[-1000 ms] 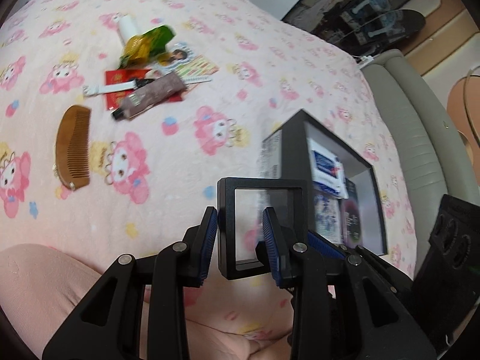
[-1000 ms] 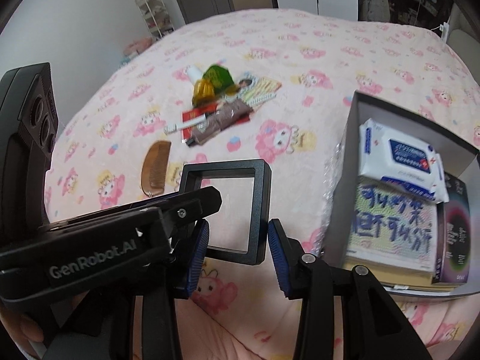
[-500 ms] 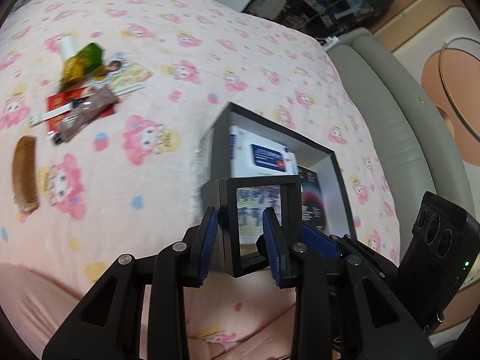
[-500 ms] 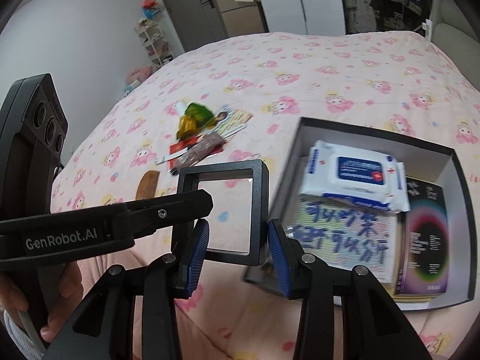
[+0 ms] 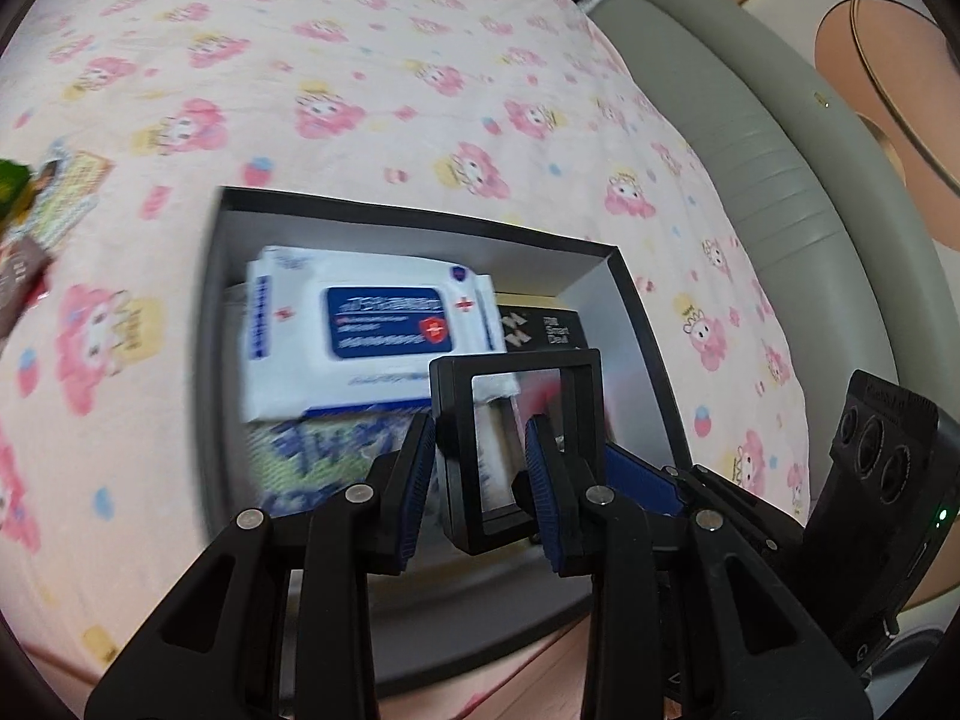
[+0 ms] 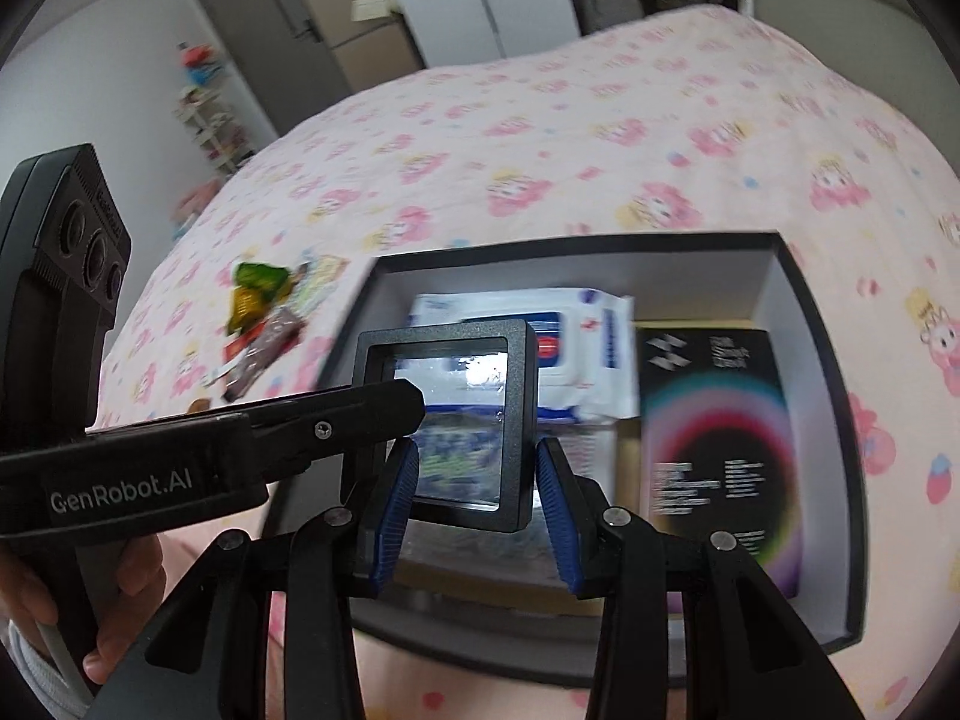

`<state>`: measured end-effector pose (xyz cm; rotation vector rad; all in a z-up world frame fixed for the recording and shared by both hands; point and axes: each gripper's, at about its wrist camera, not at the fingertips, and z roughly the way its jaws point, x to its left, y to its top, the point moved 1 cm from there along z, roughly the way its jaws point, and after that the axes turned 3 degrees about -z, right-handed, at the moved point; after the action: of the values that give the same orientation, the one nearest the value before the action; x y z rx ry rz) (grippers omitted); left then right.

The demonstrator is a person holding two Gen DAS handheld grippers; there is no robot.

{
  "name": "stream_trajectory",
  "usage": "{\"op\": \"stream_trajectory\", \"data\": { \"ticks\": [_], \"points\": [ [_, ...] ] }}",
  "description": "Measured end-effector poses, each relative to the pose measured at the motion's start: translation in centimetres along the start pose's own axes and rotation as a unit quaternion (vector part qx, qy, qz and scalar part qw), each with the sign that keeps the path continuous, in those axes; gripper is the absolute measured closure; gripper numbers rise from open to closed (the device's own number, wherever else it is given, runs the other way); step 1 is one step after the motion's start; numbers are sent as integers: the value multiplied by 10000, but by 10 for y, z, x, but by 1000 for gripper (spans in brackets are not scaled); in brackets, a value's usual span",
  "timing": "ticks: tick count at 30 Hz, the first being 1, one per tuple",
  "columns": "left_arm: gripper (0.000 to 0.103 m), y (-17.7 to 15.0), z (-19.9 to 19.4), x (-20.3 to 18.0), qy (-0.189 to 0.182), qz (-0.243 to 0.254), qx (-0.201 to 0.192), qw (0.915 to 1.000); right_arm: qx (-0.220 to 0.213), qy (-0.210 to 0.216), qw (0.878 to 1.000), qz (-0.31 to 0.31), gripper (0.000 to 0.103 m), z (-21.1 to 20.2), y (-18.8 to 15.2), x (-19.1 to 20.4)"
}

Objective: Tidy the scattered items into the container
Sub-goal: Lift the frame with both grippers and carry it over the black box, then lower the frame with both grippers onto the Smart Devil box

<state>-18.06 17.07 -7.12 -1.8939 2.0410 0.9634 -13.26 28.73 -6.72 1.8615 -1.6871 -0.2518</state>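
Note:
A black square frame with a clear film window [image 5: 510,396] [image 6: 456,396] hangs over the open black box [image 5: 420,219] [image 6: 570,267] on the pink bedspread. My left gripper [image 5: 480,456] is shut on its left side. In the right wrist view, one of its fingers [image 6: 372,417] lies across the frame's front. My right gripper [image 6: 474,480] is shut on the frame's lower part, and one of its blue pads [image 5: 636,477] shows beside the frame. In the box lie a white wipes pack [image 5: 372,324] [image 6: 588,324], a dark carton [image 6: 714,438] and a printed packet [image 5: 318,450].
More loose items lie on the bedspread left of the box: a green packet [image 6: 258,294], a brown sachet [image 6: 264,354] and cards [image 5: 66,186]. A grey padded edge [image 5: 750,150] runs along the bed's right side. A person's hand [image 6: 120,588] holds the left gripper.
Both grippers have carried the frame together from above the bare bedspread to above the box. The loose pile has slid to the left edge of both views.

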Motion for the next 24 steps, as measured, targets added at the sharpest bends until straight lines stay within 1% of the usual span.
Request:
{"op": "stream_trajectory", "data": {
  "ticks": [2, 5, 9, 13, 17, 19, 21, 24],
  "points": [
    [73, 6, 16, -4, -78, -14, 119, 9999, 3, -118, 9999, 47, 66, 3, 2, -11],
    [73, 7, 41, -8, -53, 6, 288, 9996, 18, -167, 9993, 320, 66, 9, -1, -33],
    [73, 4, 69, -13, -145, -17, 526, 9985, 193, -251, 9974, 645, 66, 18, -11, -58],
    [73, 4, 88, -16, -117, -88, 702, 9974, 325, -306, 9936, 1039, 67, 24, -16, -79],
    [73, 5, 100, -19, -80, -117, 900, 9958, 450, -297, 9879, 1457, 67, 30, -21, -97],
    [73, 4, 101, -18, -74, -158, 972, 9951, 460, -368, 9858, 1570, 68, 29, -23, -102],
    [73, 3, 98, -17, -98, -179, 991, 9949, 386, -400, 9856, 1594, 68, 24, -23, -102],
    [73, -2, 85, -14, -50, -106, 964, 9953, 253, -628, 9872, 1446, 68, 14, -23, -97]
  ]
}}
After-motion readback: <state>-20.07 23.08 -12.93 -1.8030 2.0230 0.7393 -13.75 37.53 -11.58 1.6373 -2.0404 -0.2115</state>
